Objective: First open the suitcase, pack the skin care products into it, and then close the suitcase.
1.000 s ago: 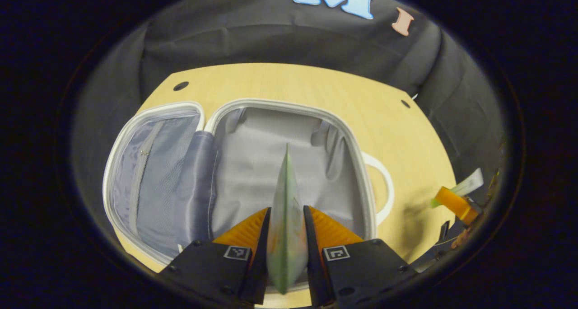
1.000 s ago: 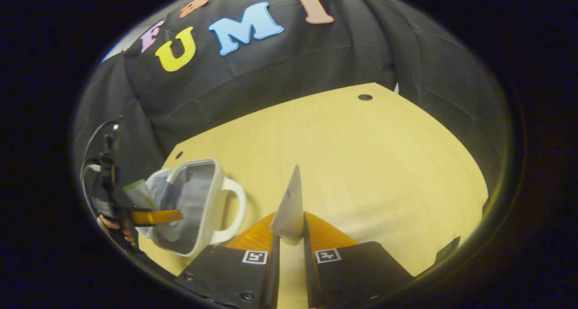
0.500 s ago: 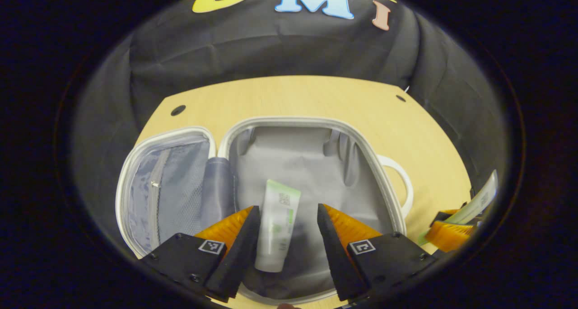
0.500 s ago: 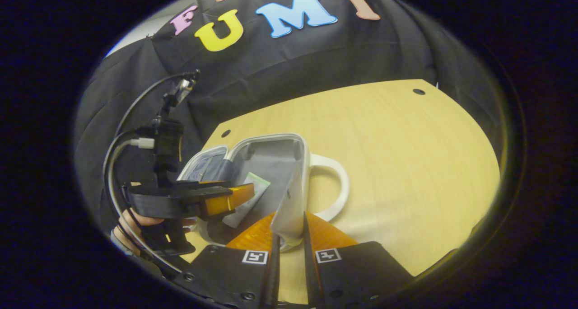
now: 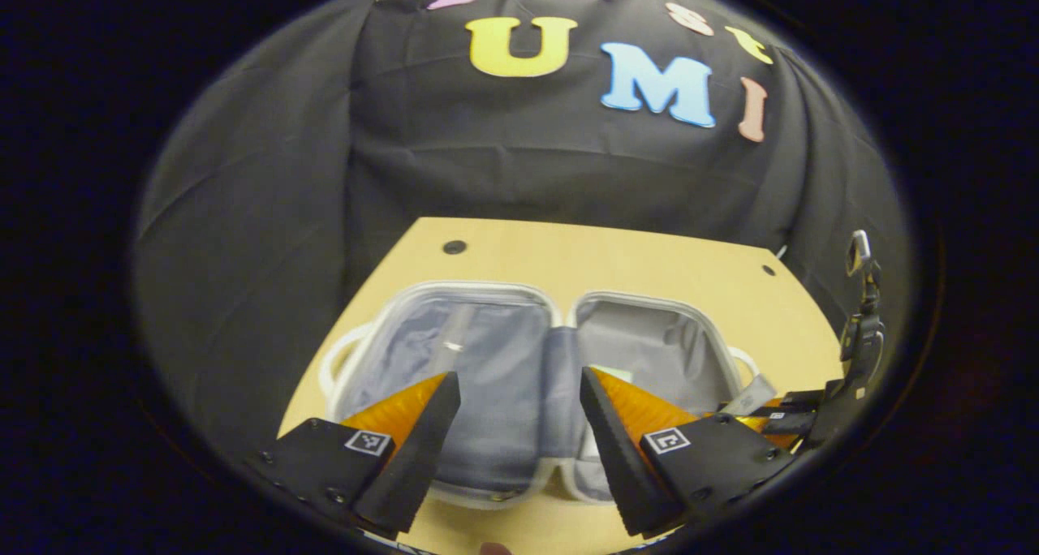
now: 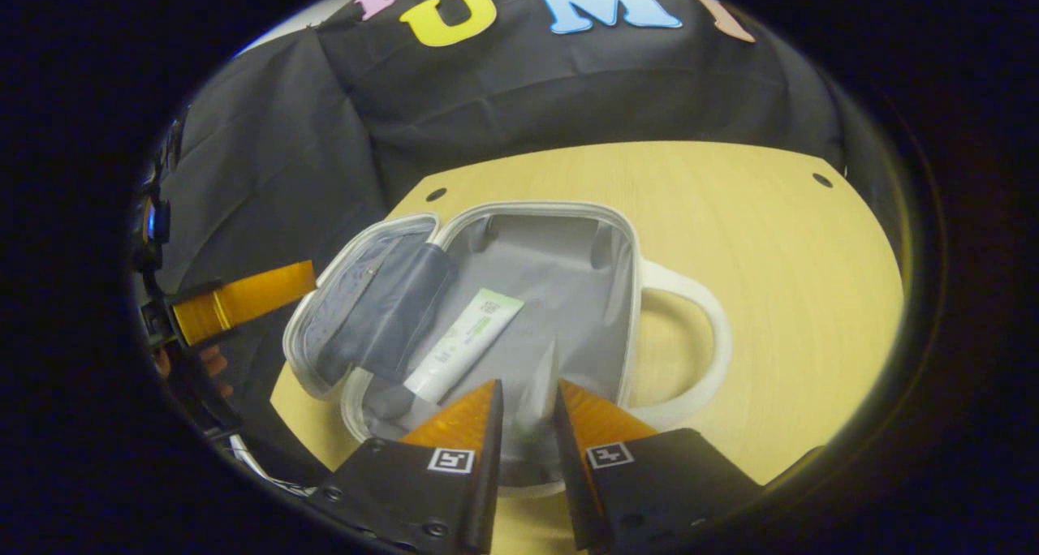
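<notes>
The pale wooden tabletop (image 6: pixel 771 238) carries the small white hard-shell suitcase with grey fabric lining (image 6: pixel 629 238), lying open with both halves flat and its looped white handle (image 6: pixel 702 336) pointing away from the hinge. In the deeper, grey-lined half rests a white squeeze tube with green printing (image 6: pixel 463 344), lying on the lining at a slant (its cap end toward the near rim). The other half shows a bluish mesh pocket (image 5: pixel 479 352) with a zip.

The right gripper (image 6: pixel 528 413) hovers over the near edge of the deep half, its tongs pinching a thin pale flat sachet (image 6: pixel 540 393) edge-on between them. The left gripper (image 5: pixel 519 413) is poised above the hinge side with its tongs spread wide and nothing between them.

The sachet looks light, soft and floppy, probably a slick foil or plastic skin, so a pinch on the sealed edge seems the safest hold; squeezing the filled middle could let it slide. The tube likely gives under pressure and would be best taken across its body.

Seen edge-on, the sachet's face and how far it reaches below the fingers are hard to judge. The near rim of the case is cut off by the grippers' bodies, and the tube is mostly hidden in the left gripper view.
</notes>
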A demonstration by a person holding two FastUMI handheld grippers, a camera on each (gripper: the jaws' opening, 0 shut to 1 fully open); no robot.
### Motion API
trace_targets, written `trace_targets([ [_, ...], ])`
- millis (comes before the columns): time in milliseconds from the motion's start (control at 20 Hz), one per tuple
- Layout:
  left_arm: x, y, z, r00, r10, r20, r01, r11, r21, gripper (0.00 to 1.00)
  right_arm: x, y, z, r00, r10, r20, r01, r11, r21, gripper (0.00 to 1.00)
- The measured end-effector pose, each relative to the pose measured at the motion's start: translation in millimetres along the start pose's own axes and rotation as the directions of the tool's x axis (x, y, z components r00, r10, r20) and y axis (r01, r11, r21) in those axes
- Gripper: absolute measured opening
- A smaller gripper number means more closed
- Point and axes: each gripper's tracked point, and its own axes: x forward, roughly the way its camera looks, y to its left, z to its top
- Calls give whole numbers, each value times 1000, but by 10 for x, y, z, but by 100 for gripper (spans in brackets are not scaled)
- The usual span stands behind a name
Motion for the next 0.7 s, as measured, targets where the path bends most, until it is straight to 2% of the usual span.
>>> trace_targets([
  [50, -18, 187, -9, 999, 32, 0, -32, 999, -21, 97, -16, 35, 34, 1000, 15, 22, -15, 1000, -12, 46],
  [100, -50, 359, -33, 998, 57, -3, -57, 997, -48, 98, -40, 71, 80, 999, 19, 47, -17, 999, -28, 43],
  [150, -66, 505, -49, 998, 70, -5, -70, 995, -72, 97, -103, 80, 136, 997, 13, 77, -9, 999, -44, 51],
  [200, -101, 682, -85, 996, 87, -8, -88, 992, -88, 97, -158, 89, 188, 994, 3, 108, 4, 998, -59, 74],
  [300, -100, 1053, -118, 991, 133, -11, -134, 985, -109, 98, -299, 101, 304, 986, -15, 167, 31, 996, -89, 89],
  [400, -44, 1409, -104, 985, 170, -7, -169, 975, -144, 97, -475, 92, 454, 971, -39, 235, 67, 991, -113, 95],
  [500, 56, 1784, -85, 982, 187, -16, -186, 967, -175, 97, -658, 61, 611, 950, -73, 305, 116, 985, -126, 94],
  [600, 198, 2061, -65, 983, 181, -33, -184, 962, -199, 97, -835, 5, 792, 918, -112, 380, 172, 977, -128, 94],
  [700, 388, 2213, -86, 988, 146, -60, -155, 964, -217, 98, -993, -57, 947, 885, -149, 442, 222, 968, -118, 94],
])
